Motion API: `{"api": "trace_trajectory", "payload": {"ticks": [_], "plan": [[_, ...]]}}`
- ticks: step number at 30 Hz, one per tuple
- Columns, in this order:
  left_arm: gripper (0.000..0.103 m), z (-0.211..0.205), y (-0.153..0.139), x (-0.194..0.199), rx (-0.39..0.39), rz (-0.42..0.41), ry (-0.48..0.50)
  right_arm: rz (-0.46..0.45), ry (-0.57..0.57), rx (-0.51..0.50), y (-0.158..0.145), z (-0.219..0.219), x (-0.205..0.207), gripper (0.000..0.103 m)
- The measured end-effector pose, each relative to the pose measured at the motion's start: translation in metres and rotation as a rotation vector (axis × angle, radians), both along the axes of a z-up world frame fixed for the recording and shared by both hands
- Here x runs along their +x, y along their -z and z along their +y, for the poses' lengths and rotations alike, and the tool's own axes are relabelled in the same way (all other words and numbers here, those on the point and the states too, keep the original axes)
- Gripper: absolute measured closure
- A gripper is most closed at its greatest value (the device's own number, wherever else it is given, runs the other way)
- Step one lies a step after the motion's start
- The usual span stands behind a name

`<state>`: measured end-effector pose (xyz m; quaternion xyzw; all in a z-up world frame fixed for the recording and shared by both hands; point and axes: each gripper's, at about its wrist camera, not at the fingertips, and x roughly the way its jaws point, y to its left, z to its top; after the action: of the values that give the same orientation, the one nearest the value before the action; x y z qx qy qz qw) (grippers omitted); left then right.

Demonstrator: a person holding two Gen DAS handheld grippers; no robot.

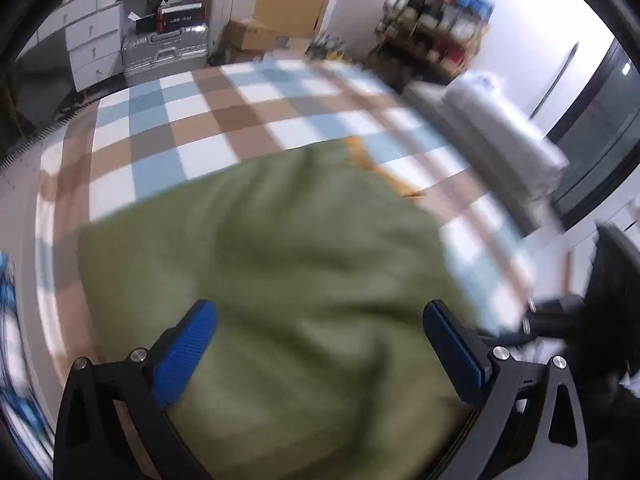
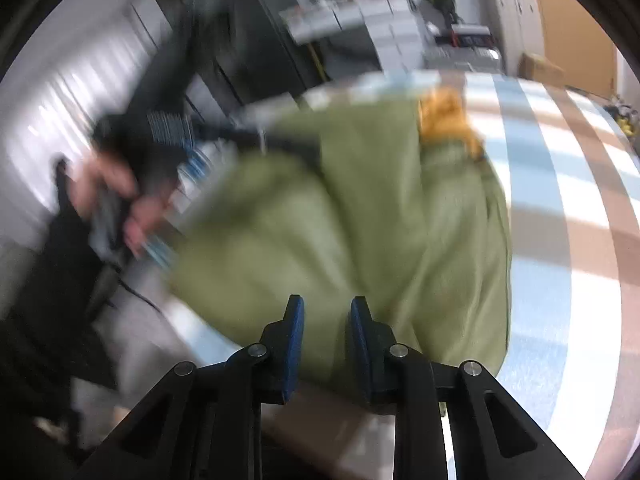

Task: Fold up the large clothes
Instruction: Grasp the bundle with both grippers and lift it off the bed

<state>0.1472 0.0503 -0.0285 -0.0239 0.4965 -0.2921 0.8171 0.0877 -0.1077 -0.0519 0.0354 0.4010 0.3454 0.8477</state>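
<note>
My left hand-held gripper [image 1: 320, 344] is spread wide above the green garment [image 1: 280, 280], which lies bunched on the checkered bed [image 1: 192, 128]. My right hand-held gripper [image 2: 327, 320] stands slightly apart over its edge, gripping nothing.

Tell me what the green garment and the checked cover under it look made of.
Green garment: soft matte woven cloth, perhaps cotton; it bunches in rounded folds. Checked cover: flat, dull fabric, likely a bedsheet; blur hides the weave.

Bright room, heavy motion blur both views, fisheye edges; details unclear.
</note>
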Motion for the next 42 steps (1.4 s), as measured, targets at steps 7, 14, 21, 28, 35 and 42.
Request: {"api": "trace_trajectory", "payload": {"ticks": [7,14,21,28,35,42], "plan": [[0.004,0.004,0.018,-0.065,-0.139,0.036,0.028,0.067,0.064,-0.146,0.027,0.032,0.05,0.063],[0.004,0.033,0.039,-0.055,-0.387,0.075,-0.003,0.118,0.071,-0.062,0.056,0.012,0.056,0.079],[0.005,0.065,0.005,-0.065,-0.352,-0.014,-0.169,0.125,0.124,0.07,0.023,-0.032,0.05,0.045],[0.005,0.106,0.044,-0.033,-0.278,0.158,-0.307,0.285,0.24,0.116,0.046,-0.067,0.101,0.003],[0.005,0.108,0.079,-0.005,-0.374,0.313,-0.252,0.456,0.118,0.061,0.081,-0.043,0.126,0.035],[0.01,0.083,0.072,-0.007,-0.331,0.325,-0.161,0.552,0.041,0.151,0.095,-0.042,0.135,0.049]]}}
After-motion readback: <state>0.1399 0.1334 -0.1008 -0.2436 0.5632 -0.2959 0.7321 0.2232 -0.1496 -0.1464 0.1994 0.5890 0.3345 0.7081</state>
